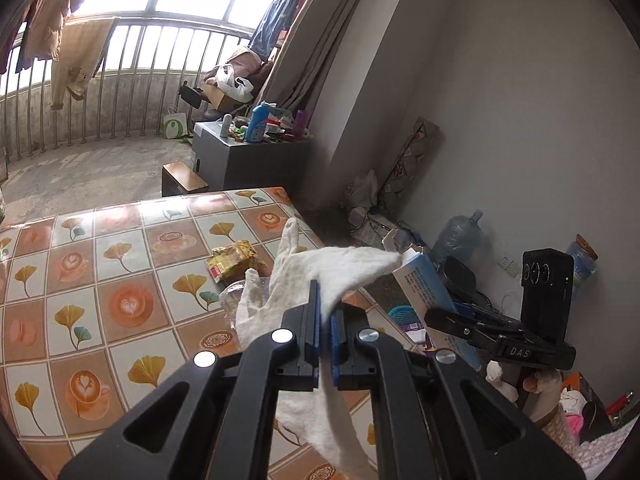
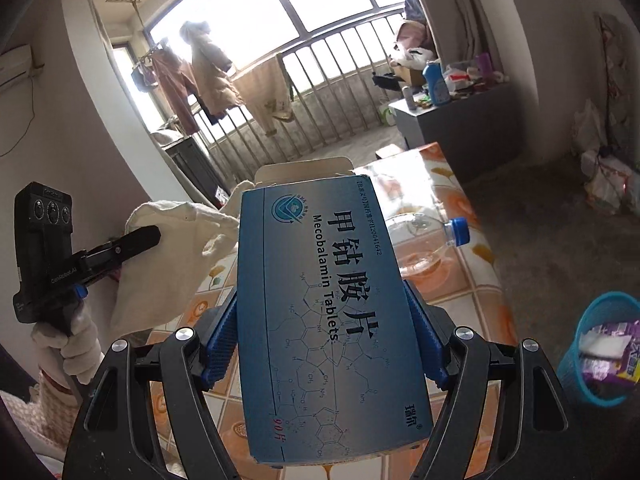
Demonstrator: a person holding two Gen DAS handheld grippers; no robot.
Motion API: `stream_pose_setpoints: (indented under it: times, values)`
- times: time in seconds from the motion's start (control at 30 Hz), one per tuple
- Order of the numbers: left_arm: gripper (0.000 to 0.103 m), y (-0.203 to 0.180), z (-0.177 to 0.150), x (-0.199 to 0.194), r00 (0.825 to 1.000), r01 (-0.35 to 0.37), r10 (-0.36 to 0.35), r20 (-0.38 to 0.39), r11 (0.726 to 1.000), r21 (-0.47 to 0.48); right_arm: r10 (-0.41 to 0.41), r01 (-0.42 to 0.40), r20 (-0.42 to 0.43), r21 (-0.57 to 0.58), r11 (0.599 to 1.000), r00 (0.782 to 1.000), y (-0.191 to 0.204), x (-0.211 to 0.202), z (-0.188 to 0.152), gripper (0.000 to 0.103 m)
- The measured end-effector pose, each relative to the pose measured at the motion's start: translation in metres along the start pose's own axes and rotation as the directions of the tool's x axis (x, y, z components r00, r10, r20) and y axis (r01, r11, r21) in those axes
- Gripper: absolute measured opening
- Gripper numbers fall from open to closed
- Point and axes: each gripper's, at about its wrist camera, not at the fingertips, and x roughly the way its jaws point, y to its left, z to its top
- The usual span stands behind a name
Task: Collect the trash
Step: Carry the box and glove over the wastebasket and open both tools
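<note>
My left gripper (image 1: 325, 312) is shut on a white cotton glove (image 1: 320, 268) and holds it above the patterned table (image 1: 100, 280); the glove also shows in the right wrist view (image 2: 176, 248). My right gripper (image 2: 320, 320) is shut on a blue medicine box (image 2: 324, 312) with its top flap open, held above the table; the box also shows in the left wrist view (image 1: 428, 284). A yellow crumpled wrapper (image 1: 236, 260) and a clear plastic bottle with a blue cap (image 2: 424, 240) lie on the table. A blue trash basket (image 2: 600, 348) with wrappers stands on the floor at the right.
A grey cabinet (image 1: 240, 156) with bottles stands past the table's far end, with a small wooden stool (image 1: 184, 178) beside it. Bags and a large water jug (image 1: 456, 236) lie along the right wall. A balcony railing (image 1: 100, 80) with hanging clothes is beyond.
</note>
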Motion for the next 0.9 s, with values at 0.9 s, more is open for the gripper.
stream_pose_setpoints:
  times: [0.9]
  values:
    - [0.005,-0.287,-0.024,0.405,0.770,0.426,-0.278,-0.575,0.894,0.139,-0.504,0.332,-0.024,0.779,0.531,0.863,-0.315,-0.111,-0.079,0.072]
